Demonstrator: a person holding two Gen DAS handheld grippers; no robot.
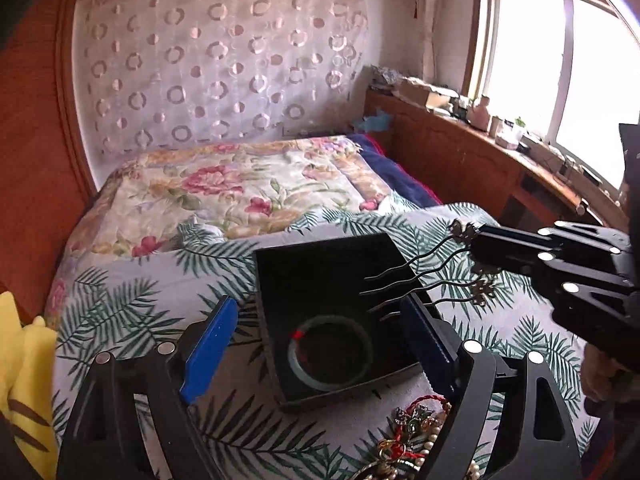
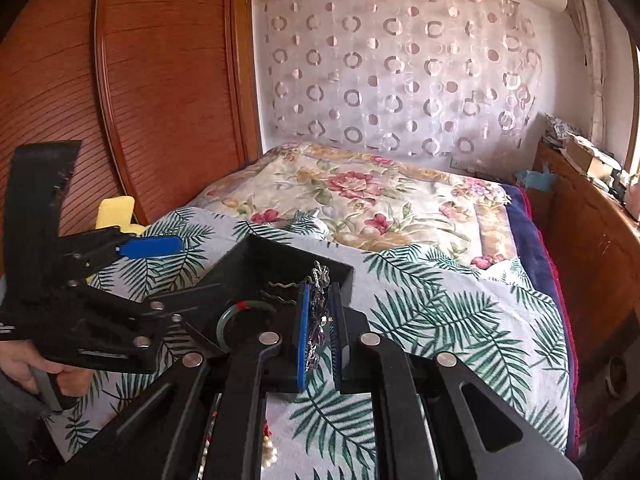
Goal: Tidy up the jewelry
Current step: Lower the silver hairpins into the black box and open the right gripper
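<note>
Jewelry for sorting appears in three places on a bed covered by a palm-leaf sheet (image 1: 132, 300). Hairpins (image 1: 416, 280), wavy-pronged with ornamented heads, are pinched between the closed fingers of the right gripper (image 1: 476, 252), their prongs reaching over the open black box (image 1: 320, 264); in the right wrist view the same hairpins (image 2: 320, 312) stand between the two blue pads (image 2: 303, 340), pressed together at the right gripper (image 2: 320, 320), just above the near edge of the black box (image 2: 280, 264). A pale green bangle (image 1: 330, 354) with a red thread wrap lies flat on the box floor, also seen as bangle (image 2: 224, 324) in the right wrist view. A tangled heap of beads and pearls (image 1: 412, 440) rests on the sheet just beside the box's near corner. The left gripper (image 1: 320, 356) hovers with its blue pads (image 1: 208, 352) spread wide on either side of the box's near half, holding nothing. A floral quilt (image 1: 240, 188) covers the far part of the bed, and a yellow cloth (image 1: 24, 380) lies at the left edge.
</note>
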